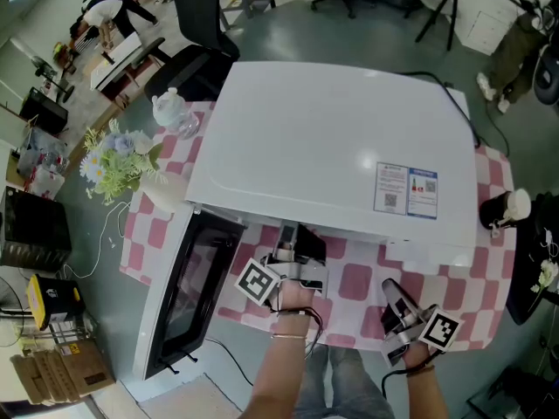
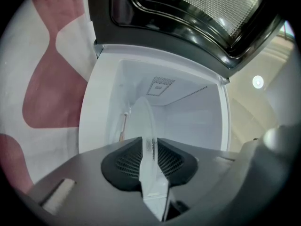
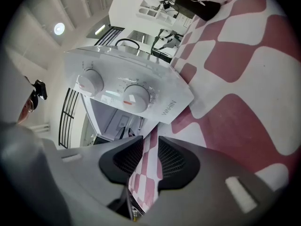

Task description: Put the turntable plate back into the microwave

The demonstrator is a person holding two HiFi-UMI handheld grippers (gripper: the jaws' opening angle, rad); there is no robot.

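The white microwave (image 1: 332, 142) stands on a pink-checked tablecloth (image 1: 356, 279) with its door (image 1: 188, 291) swung open to the left. My left gripper (image 1: 295, 241) reaches into the opening, where the microwave's top hides its tips. In the left gripper view the clear glass turntable plate (image 2: 142, 119) stands edge-on between the pads, and my left gripper (image 2: 149, 147) is shut on its rim, the plate's far part inside the white cavity (image 2: 193, 121). My right gripper (image 1: 395, 299) rests low over the cloth, to the right. Its jaws (image 3: 150, 149) stand slightly apart with nothing between them, facing the control panel (image 3: 124, 95).
A vase of flowers (image 1: 118, 160) and a glass teapot (image 1: 173, 112) stand at the table's left corner. A dark object with a white top (image 1: 502, 209) sits at the right edge. A cable runs behind the microwave. The open door (image 2: 188, 13) stands close beside the left gripper.
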